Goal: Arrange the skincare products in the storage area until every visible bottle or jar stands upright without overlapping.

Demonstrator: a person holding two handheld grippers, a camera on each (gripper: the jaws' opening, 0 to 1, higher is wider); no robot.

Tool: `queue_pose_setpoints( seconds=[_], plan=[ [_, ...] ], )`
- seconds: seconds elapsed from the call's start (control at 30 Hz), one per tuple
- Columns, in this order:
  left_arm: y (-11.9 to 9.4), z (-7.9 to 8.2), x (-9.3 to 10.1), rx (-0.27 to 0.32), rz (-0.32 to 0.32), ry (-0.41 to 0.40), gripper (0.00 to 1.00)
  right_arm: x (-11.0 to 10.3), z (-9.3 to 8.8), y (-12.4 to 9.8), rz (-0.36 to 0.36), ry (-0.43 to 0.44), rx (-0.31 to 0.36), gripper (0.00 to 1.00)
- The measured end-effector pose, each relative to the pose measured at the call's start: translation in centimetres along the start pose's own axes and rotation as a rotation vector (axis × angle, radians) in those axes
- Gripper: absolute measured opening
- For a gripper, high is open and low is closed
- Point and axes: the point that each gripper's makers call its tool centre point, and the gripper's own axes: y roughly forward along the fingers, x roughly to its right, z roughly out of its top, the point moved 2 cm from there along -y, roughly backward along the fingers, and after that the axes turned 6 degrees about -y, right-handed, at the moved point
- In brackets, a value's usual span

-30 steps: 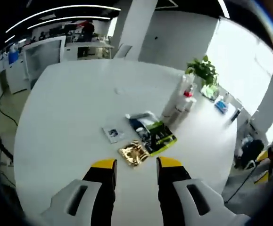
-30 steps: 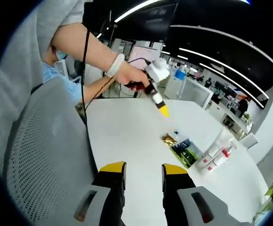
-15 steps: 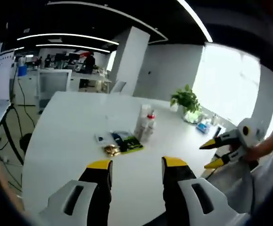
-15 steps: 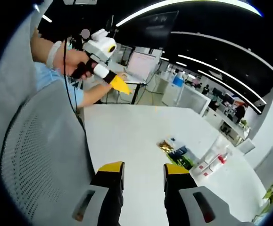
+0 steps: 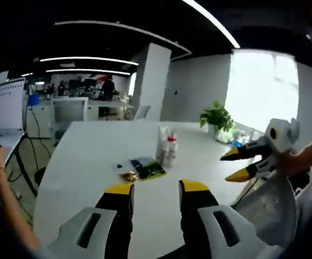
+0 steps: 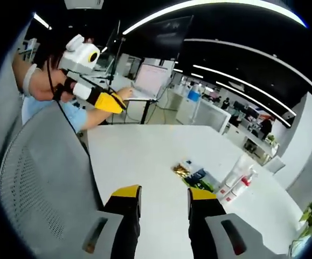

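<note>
Left gripper view: my left gripper [image 5: 155, 190] hangs parted and empty over a round white table [image 5: 80, 162]; white skincare bottles [image 5: 166, 148] stand beyond its fingertips by flat sachets [image 5: 142, 168]. Right gripper view: my right gripper [image 6: 160, 193] gapes empty, bottles ahead-right, office desks behind.

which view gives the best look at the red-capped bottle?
Neither is close. The left gripper view is slightly better: the red-capped bottle stands upright near centre, facing the camera, beside a taller white bottle. In the right gripper view the red-capped bottle sits off to the right, smaller and more distorted.
</note>
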Motion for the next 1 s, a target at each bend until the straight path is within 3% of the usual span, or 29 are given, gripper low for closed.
queue_pose_setpoints(
  seconds=[0.13, 0.27, 0.47, 0.6, 0.73, 0.8, 0.93, 1.0],
  plan=[
    [0.4, -0.6, 0.6, -0.024, 0.005, 0.122, 0.28, 0.1, 0.2, 0.0, -0.008, 0.012, 0.012, 0.31],
    [-0.2, -0.6, 1.2, -0.027, -0.027, 0.125, 0.24, 0.8, 0.8, -0.7, -0.051, 0.01, 0.031, 0.33],
    [-1.1, -0.6, 0.0, -0.009, -0.011, 0.097, 0.35, 1.7, 1.7, -2.5, -0.086, 0.059, 0.083, 0.41],
    [-1.3, -1.4, -1.5, -0.012, 0.024, 0.067, 0.48, 1.9, 1.2, -3.1, -0.104, 0.09, 0.112, 0.59],
    [-1.0, -0.8, -1.9, 0.038, 0.053, 0.023, 0.76, 2.2, 0.2, -2.8, -0.109, 0.175, 0.116, 0.88],
    [-0.8, -0.9, -2.0, 0.052, 0.058, 0.01, 0.83, 2.3, -0.3, -2.6, -0.103, 0.196, 0.114, 0.97],
    [-0.1, -2.0, -1.7, 0.007, 0.056, 0.044, 0.84, 1.6, -1.2, -1.9, -0.092, 0.159, 0.093, 0.97],
    [0.0, -2.6, -1.1, -0.022, 0.04, 0.102, 0.83, 1.3, -2.1, -1.2, -0.093, 0.171, 0.088, 0.96]
  ],
)
